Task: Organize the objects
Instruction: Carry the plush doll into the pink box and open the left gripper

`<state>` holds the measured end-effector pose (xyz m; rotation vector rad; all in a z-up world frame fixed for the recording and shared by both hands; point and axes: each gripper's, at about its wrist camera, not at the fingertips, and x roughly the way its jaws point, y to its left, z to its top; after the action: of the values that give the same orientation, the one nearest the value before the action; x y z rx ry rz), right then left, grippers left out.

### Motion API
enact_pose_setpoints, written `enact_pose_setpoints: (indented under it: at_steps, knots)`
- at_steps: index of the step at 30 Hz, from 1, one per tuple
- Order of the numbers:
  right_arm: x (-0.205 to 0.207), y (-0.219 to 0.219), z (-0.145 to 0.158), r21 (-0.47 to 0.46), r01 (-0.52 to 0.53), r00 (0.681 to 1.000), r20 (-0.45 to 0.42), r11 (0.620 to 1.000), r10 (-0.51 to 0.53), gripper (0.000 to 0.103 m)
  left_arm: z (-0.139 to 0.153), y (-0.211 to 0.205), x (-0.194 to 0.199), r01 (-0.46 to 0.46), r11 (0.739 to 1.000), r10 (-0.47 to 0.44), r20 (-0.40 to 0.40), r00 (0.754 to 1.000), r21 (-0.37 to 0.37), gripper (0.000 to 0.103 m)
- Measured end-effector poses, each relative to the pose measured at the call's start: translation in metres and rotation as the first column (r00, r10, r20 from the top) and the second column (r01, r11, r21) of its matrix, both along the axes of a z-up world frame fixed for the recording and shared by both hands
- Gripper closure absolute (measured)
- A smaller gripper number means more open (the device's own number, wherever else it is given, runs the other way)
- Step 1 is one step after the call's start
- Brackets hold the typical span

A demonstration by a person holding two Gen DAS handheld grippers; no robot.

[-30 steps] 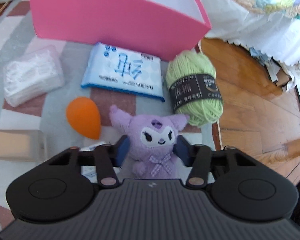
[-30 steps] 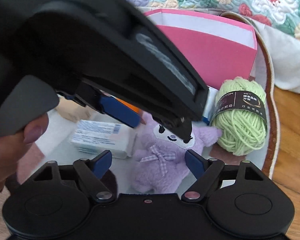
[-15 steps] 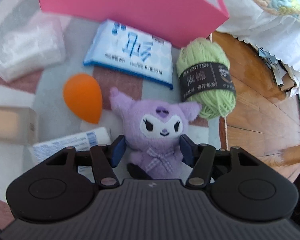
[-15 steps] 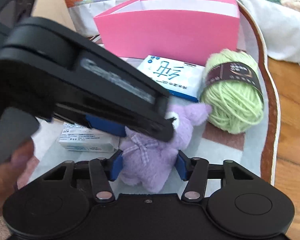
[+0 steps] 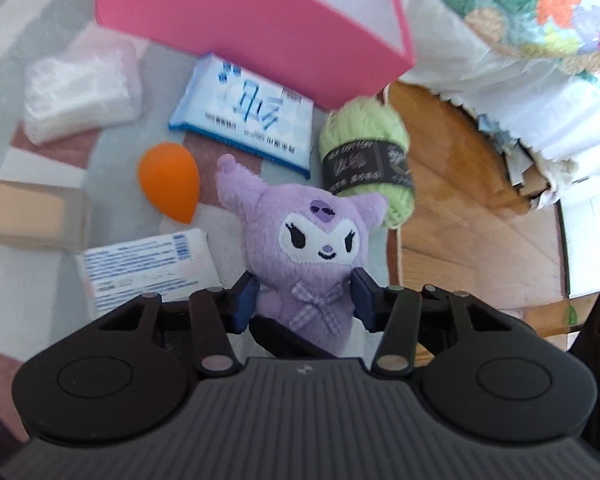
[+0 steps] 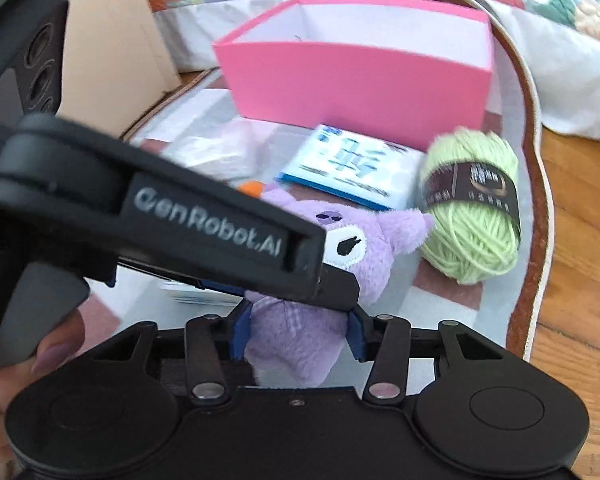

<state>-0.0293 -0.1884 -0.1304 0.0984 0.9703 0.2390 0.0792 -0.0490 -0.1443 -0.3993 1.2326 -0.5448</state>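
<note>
A purple plush toy [image 5: 312,248] is held between both grippers above the rug. My left gripper [image 5: 304,304] is shut on its body, blue pads on both sides. My right gripper [image 6: 296,330] is also shut on the plush toy [image 6: 300,336] from below; the left gripper's black body crosses the right wrist view and hides the toy's face. A pink open box [image 5: 252,28] stands behind, also seen in the right wrist view [image 6: 356,84].
On the rug lie a green yarn ball [image 5: 364,164], a blue tissue pack [image 5: 248,116], an orange sponge [image 5: 170,180], a clear plastic pack [image 5: 80,92], a beige box [image 5: 36,212] and a white printed box [image 5: 148,268]. Wooden floor [image 5: 480,220] and bedding [image 5: 520,40] lie right.
Both grippers have lifted the plush toy higher and moved it towards the pink box. The right gripper's pads closed onto the toy's body.
</note>
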Motion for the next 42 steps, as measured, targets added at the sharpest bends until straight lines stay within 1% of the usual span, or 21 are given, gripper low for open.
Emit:
enact_pose_setpoints:
  at_steps: [4,6,8,11,12,14,15,16,18,21,23,25,27,30,32,34,36,38,40,42]
  knots:
    - [0.000,0.008,0.024,-0.009,-0.050,0.998,0.045,0.999,0.050,0.050,0.026,0.017,0.003,-0.017,0.999,0.017,0.016,1.000,-0.042,0.054]
    - [0.004,0.008,0.038,-0.009,-0.059,0.995,0.077,0.998,0.059,0.050,0.042,0.023,0.008,-0.019,0.998,0.022,0.043,0.999,-0.053,0.054]
    - [0.012,0.006,0.052,0.001,-0.059,0.992,0.108,0.998,0.059,0.050,0.062,0.023,0.017,-0.010,0.999,0.013,0.083,0.996,-0.042,0.054]
    - [0.034,-0.003,0.071,0.021,-0.060,0.987,0.151,0.998,0.057,0.050,0.091,0.023,0.035,0.001,1.000,0.002,0.133,0.991,-0.021,0.055]
    - [0.043,-0.002,0.072,0.026,-0.059,0.985,0.166,0.998,0.054,0.050,0.100,0.022,0.042,0.009,1.000,-0.007,0.150,0.989,-0.014,0.055]
    - [0.060,-0.016,0.083,0.035,-0.053,0.980,0.195,0.998,0.045,0.050,0.118,0.018,0.060,0.026,1.000,-0.025,0.175,0.984,-0.003,0.055]
    - [0.072,-0.020,0.075,0.031,-0.054,0.977,0.209,0.998,0.047,0.050,0.125,0.016,0.070,0.033,0.999,-0.032,0.183,0.983,-0.002,0.055]
    - [0.086,-0.023,0.081,0.027,-0.052,0.974,0.222,0.998,0.045,0.050,0.131,0.013,0.081,0.037,0.999,-0.035,0.187,0.982,-0.004,0.054]
    - [0.098,-0.023,0.092,0.018,-0.048,0.969,0.242,0.999,0.042,0.050,0.142,0.006,0.101,0.046,0.999,-0.043,0.200,0.979,-0.007,0.054]
    - [0.129,-0.032,0.097,0.000,-0.042,0.963,0.266,0.999,0.040,0.050,0.148,-0.006,0.132,0.051,0.999,-0.047,0.206,0.977,-0.013,0.054]
    - [0.151,-0.036,0.096,-0.007,-0.042,0.963,0.265,0.999,0.042,0.050,0.145,-0.015,0.153,0.048,0.999,-0.046,0.196,0.979,-0.005,0.054]
    - [0.174,-0.043,0.088,0.011,-0.035,0.966,0.255,0.999,0.031,0.050,0.140,-0.024,0.170,0.038,0.999,-0.041,0.192,0.981,0.016,0.054]
    - [0.194,-0.055,0.077,0.072,-0.025,0.968,0.252,0.997,0.006,0.050,0.133,-0.033,0.185,0.024,0.999,-0.030,0.205,0.978,0.034,0.054]
    - [0.221,-0.073,0.061,0.146,0.007,0.972,0.231,0.989,-0.041,0.050,0.118,-0.041,0.211,0.025,0.999,-0.032,0.192,0.981,0.041,0.055]
    - [0.237,-0.080,0.049,0.157,0.028,0.975,0.212,0.987,-0.061,0.050,0.106,-0.047,0.228,0.032,0.999,-0.038,0.164,0.986,0.040,0.055]
    - [0.248,-0.082,0.040,0.131,0.049,0.979,0.189,0.990,-0.074,0.050,0.090,-0.054,0.245,0.034,0.999,-0.038,0.123,0.992,0.031,0.055]
    - [0.262,-0.081,0.030,0.083,0.065,0.985,0.152,0.994,-0.077,0.050,0.072,-0.060,0.259,0.034,0.999,-0.035,0.085,0.996,0.014,0.055]
    - [0.279,-0.080,0.017,0.032,0.058,0.992,0.107,0.998,-0.061,0.050,0.055,-0.064,0.270,0.030,1.000,-0.030,0.061,0.998,0.005,0.055]
    - [0.291,-0.080,0.008,-0.005,0.062,0.995,0.082,0.998,-0.061,0.050,0.038,-0.065,0.279,0.007,1.000,-0.006,0.032,0.999,-0.025,0.054]
    - [0.307,-0.082,-0.003,-0.025,0.065,0.998,0.016,0.998,-0.064,0.050,0.021,-0.067,0.289,-0.010,0.999,0.010,-0.008,1.000,-0.038,0.054]
